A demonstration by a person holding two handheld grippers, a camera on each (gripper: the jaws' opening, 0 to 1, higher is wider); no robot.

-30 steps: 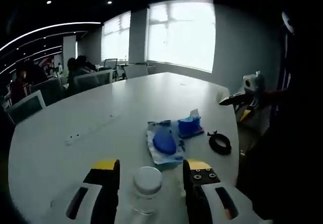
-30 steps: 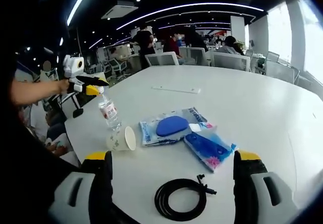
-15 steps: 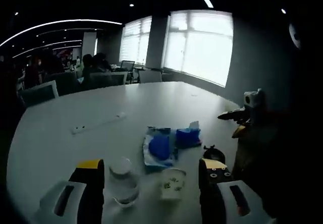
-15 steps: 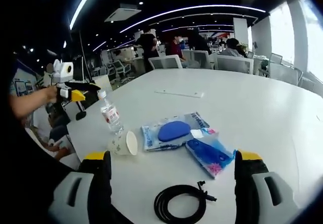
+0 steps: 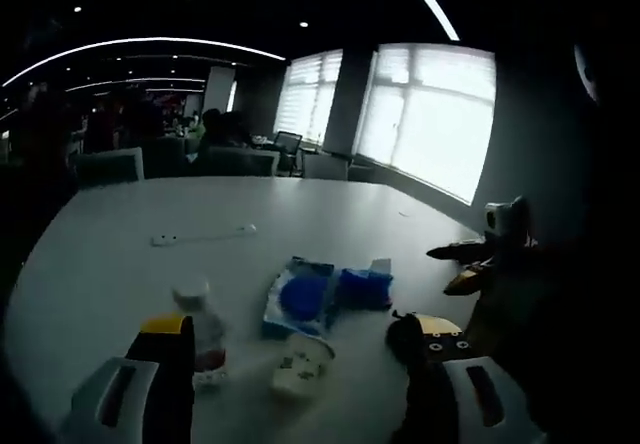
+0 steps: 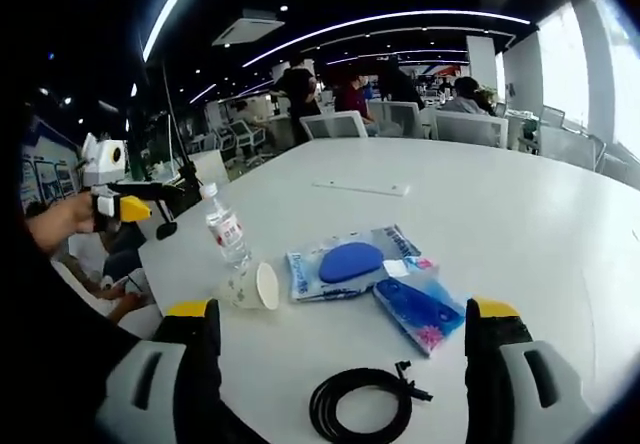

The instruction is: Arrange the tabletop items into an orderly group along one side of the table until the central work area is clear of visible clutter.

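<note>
On the white table [image 6: 520, 224] lie a clear water bottle [image 6: 228, 229] standing upright, a paper cup [image 6: 250, 286] on its side, a blue mouse in its clear pack [image 6: 345, 262], a blue tissue pack [image 6: 420, 306] and a coiled black cable [image 6: 360, 412]. My right gripper [image 6: 342, 314] hovers open above the cable's near side. My left gripper [image 5: 300, 336] is open too, with the bottle [image 5: 205, 332] and the cup [image 5: 298, 366] just beyond its jaws. The mouse pack [image 5: 297, 294] and tissue pack [image 5: 365, 286] lie further out. The cable [image 5: 402, 329] is partly hidden behind the right jaw.
A white power strip [image 6: 360, 187] lies further across the table. Chairs [image 6: 335, 124] and seated people line the far edge. The left gripper [image 6: 125, 204], held in a hand, hangs off the table's left edge; the right gripper [image 5: 480, 254] shows at the table's right edge.
The left gripper has drawn back and away from the bottle, which was between its jaws a second ago. The items on the table have stayed put. The right gripper has barely moved.
</note>
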